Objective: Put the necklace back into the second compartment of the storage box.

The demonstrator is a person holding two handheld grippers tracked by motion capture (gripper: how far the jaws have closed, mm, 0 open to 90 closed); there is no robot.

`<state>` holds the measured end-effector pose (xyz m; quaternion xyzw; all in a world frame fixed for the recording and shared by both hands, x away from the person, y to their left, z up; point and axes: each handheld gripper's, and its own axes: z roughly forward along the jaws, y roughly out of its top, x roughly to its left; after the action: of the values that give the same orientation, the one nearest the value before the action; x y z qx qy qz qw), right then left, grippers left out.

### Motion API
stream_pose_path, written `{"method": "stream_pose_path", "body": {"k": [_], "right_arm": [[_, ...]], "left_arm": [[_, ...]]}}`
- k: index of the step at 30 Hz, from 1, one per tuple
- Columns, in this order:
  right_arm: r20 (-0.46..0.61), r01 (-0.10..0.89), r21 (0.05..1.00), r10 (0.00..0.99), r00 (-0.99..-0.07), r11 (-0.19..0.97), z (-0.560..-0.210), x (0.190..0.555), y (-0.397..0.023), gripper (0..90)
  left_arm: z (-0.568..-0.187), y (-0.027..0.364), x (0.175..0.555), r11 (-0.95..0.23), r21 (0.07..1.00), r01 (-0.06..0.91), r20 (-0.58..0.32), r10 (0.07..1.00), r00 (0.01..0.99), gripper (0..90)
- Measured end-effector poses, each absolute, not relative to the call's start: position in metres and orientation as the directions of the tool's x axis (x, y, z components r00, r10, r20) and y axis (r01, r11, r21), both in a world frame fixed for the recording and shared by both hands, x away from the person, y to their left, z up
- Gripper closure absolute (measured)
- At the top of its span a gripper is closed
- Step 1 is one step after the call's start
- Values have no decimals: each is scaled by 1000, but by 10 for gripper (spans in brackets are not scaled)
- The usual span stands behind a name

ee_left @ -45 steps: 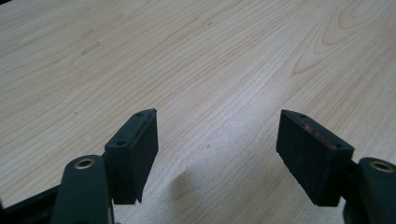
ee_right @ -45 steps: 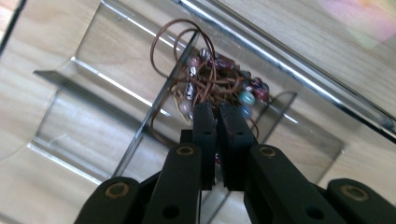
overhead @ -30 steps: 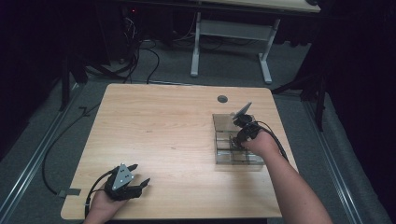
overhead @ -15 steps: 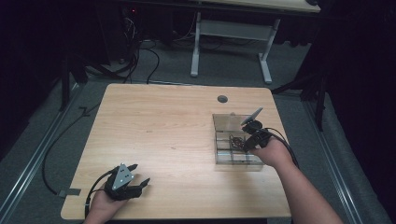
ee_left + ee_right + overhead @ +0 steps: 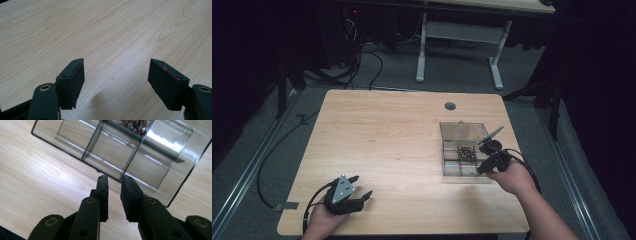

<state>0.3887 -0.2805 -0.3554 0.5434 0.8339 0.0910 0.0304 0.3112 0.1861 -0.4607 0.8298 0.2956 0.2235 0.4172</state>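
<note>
a pale wooden surface (image 5: 392, 150) seen from above. at the right of the frame sits a clear plastic compartment box (image 5: 464, 150), its lid apparently off or open, with a small cluster of dark reddish pieces (image 5: 467, 152) in a middle compartment. the right claw (image 5: 484, 162) hovers at the box's near right corner; in the right gripper view its jaws stand nearly together with a narrow gap and nothing between them, pointing at the box's near wall (image 5: 117, 173). the left claw (image 5: 347, 195) rests at the lower left of the frame, well apart from the box, jaws spread wide and empty (bare wood shows between them in the left gripper view).

what could go wrong: the box looks light and unanchored, so a claw tip catching its thin wall would likely slide or tip it and scatter the small pieces across compartments or onto the surface. the glare on the clear plastic makes the dividers hard to judge, and jaws this narrow may miss or flick a piece. the trailing cable (image 5: 524, 162) could snag the box corner.

no brand, label or readable writing is visible anywhere.
</note>
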Motion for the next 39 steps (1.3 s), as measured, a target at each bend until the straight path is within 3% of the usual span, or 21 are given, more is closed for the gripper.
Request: {"method": "stream_pose_path", "body": {"k": [8, 12, 18, 27, 39], "right_arm": [[63, 906, 197, 918, -392, 374, -361, 379, -284, 757], [70, 891, 256, 912, -404, 375, -366, 366, -284, 739], [64, 855, 398, 920, -387, 332, -377, 337, -286, 713], [72, 801, 520, 919, -387, 297, -391, 316, -288, 671], [76, 592, 783, 915, -397, 192, -426, 284, -291, 578]], "left_arm": [[-461, 186, 311, -478, 824, 303, 127, 677, 725, 298], [-461, 186, 311, -478, 825, 300, 128, 676, 725, 298], [-461, 186, 310, -482, 824, 298, 134, 676, 724, 298], [-461, 186, 310, -480, 826, 296, 137, 679, 721, 296], [-461, 186, 310, -477, 827, 297, 138, 685, 716, 294]]}}
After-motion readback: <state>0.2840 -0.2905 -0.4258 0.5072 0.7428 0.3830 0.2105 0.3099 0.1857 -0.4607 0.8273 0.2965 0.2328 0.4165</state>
